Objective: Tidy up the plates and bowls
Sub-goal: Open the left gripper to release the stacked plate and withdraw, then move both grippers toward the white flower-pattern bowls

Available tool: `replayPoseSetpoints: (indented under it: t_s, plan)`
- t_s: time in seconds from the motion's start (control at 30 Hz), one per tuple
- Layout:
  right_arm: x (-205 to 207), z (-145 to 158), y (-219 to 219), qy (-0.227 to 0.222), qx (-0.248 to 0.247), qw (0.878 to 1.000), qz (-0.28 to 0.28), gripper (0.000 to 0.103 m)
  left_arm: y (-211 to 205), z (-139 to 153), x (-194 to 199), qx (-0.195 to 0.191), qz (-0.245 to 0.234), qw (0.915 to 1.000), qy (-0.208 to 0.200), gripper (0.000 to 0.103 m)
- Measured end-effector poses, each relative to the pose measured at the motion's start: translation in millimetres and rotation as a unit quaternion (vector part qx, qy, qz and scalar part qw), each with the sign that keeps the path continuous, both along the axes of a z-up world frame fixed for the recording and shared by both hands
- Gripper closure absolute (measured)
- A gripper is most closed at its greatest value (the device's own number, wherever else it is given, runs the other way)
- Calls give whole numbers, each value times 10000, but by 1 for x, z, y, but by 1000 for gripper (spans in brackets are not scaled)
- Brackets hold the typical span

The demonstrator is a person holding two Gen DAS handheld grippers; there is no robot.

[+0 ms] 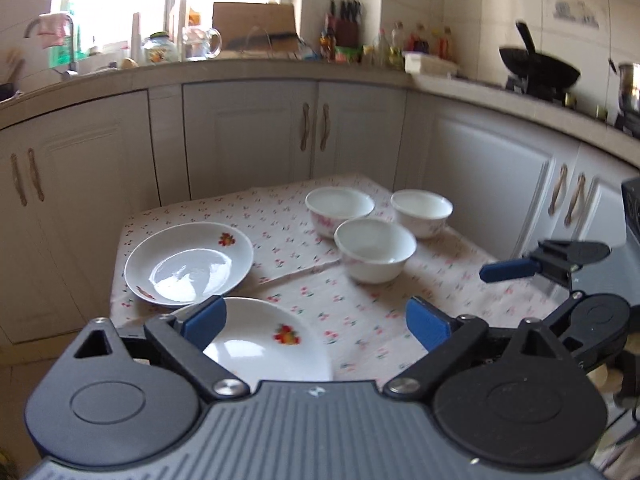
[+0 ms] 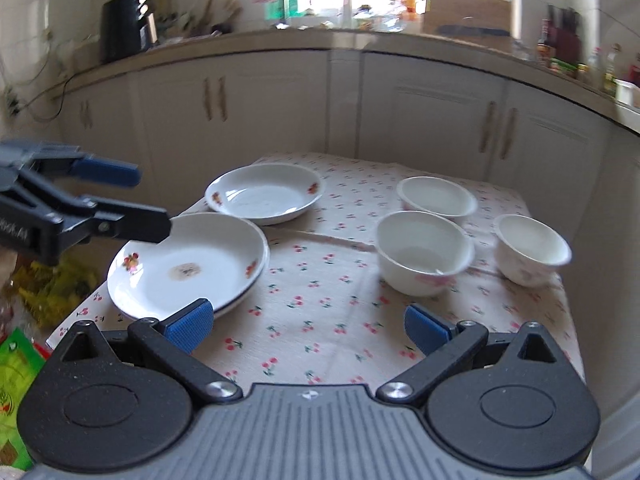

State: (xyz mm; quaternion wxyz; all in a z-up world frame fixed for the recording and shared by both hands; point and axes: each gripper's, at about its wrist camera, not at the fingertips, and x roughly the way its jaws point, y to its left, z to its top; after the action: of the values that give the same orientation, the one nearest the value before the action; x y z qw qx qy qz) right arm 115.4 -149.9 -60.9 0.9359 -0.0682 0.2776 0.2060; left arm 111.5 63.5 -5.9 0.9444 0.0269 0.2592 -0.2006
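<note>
Two white plates with fruit prints lie on the cherry-print tablecloth (image 2: 320, 312). The near plate (image 2: 188, 266) (image 1: 264, 344) has a brown spot in its middle and seems to rest on a second plate; the far plate (image 2: 264, 192) (image 1: 188, 264) lies alone. Three white bowls (image 2: 424, 256) (image 2: 438, 198) (image 2: 532, 250) stand upright and apart on the right; the left wrist view shows them too (image 1: 374, 248). My left gripper (image 1: 316, 326) (image 2: 154, 200) hangs open over the near plate's edge, holding nothing. My right gripper (image 2: 308, 326) is open and empty above the cloth's front; one of its blue fingers (image 1: 506, 271) shows at the right.
White cabinets (image 1: 248, 136) close in behind and beside the small table. The counter (image 1: 280, 66) carries jars, bottles, a knife block (image 1: 346, 26) and a black wok (image 1: 538, 70). Green and yellow packaging (image 2: 24, 364) lies low at the table's left.
</note>
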Motion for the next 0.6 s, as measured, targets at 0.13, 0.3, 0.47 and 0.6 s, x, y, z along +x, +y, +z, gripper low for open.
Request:
replayPoseSetpoints:
  t_s: [0.13,0.3,0.47,0.6]
  plan:
    - [-15,3,-20,-96,104,9996,-240,0,-18,-7,-14,-144,124,9998,-61,6]
    - [-26,0,-43,-90,253,9985,-472,0,-44,-16,-18,-91,96,9999,-30,6]
    - [-26,-6,-59,3,385,9969,-688,0,-62,-25,-14,-177,88,9998,-86,2]
    - [-20,-9,-71,49,257,9960,-860,0,-76,-31,-7,34,8,9998,-178,1]
